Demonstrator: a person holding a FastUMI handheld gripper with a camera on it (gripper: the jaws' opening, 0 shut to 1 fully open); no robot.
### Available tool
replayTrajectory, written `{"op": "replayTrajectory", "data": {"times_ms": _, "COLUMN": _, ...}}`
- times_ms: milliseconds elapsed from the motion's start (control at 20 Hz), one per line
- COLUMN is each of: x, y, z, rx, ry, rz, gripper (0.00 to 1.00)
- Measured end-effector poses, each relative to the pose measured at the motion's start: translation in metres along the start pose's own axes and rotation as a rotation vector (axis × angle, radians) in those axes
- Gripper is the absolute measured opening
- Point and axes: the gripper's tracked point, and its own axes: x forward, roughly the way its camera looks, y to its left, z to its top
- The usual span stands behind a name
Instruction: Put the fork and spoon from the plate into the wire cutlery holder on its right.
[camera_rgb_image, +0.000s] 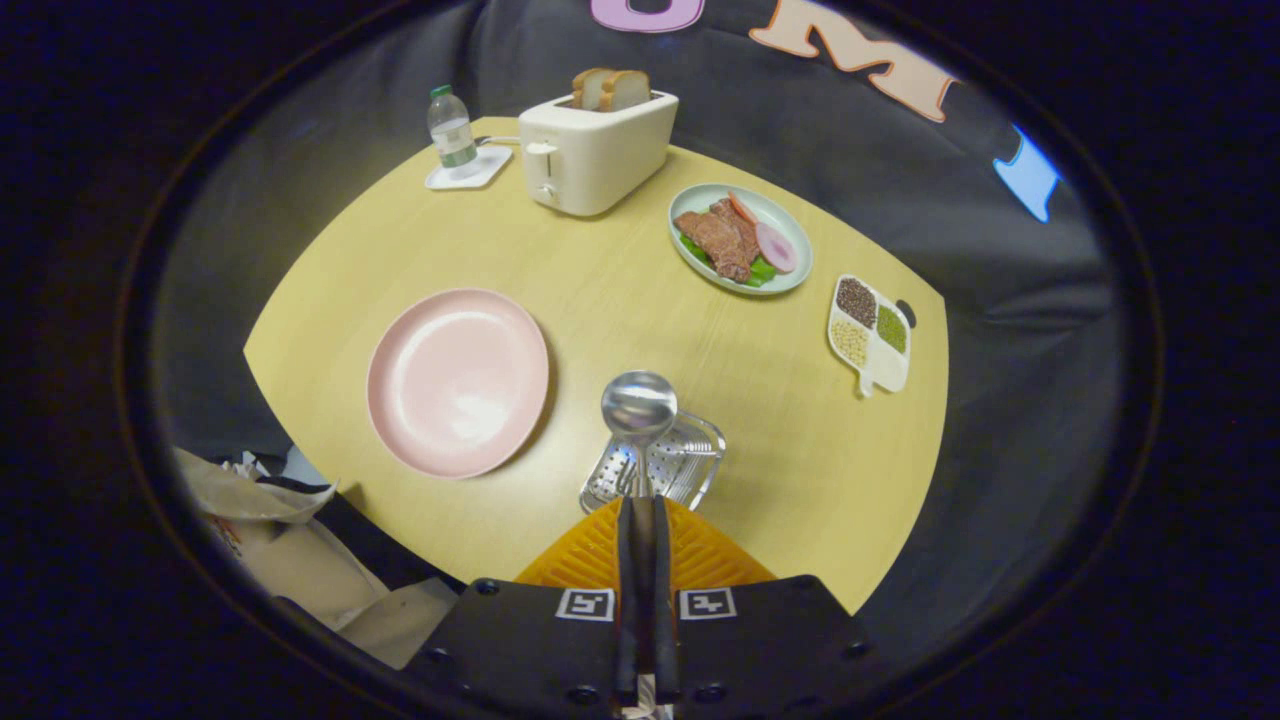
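My gripper (640, 505) is shut on the handle of a shiny metal spoon (638, 405), whose bowl sticks up ahead of the fingers. The spoon hangs over the wire cutlery holder (680, 465), which stands on the yellow table just beyond the fingertips. A fork head shows inside the holder, close to the spoon's stem. To the left of the holder lies the pink plate (458, 380), with nothing on it.
Farther back stand a white toaster (595, 150) with bread slices, a small water bottle (452, 130) on a white coaster, a green plate of meat and vegetables (740, 240) and a divided dish of grains (868, 333). Bags and paper (280, 540) lie below the table's near left edge.
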Motion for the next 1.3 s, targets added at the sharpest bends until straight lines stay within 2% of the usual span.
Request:
{"op": "replayTrajectory", "data": {"times_ms": 250, "x": 0.004, "y": -0.006, "z": -0.015, "rx": -0.045, "ry": 0.09, "rz": 0.014, "gripper": 0.1}}
{"op": "replayTrajectory", "data": {"times_ms": 650, "x": 0.013, "y": -0.007, "z": -0.021, "rx": -0.047, "ry": 0.186, "rz": 0.048, "gripper": 0.13}}
{"op": "replayTrajectory", "data": {"times_ms": 1000, "x": 0.016, "y": -0.007, "z": -0.011, "rx": -0.022, "ry": 0.158, "rz": 0.053, "gripper": 0.18}}
{"op": "replayTrajectory", "data": {"times_ms": 1300, "x": 0.004, "y": -0.002, "z": 0.011, "rx": 0.052, "ry": 0.008, "rz": 0.044, "gripper": 0.67}}
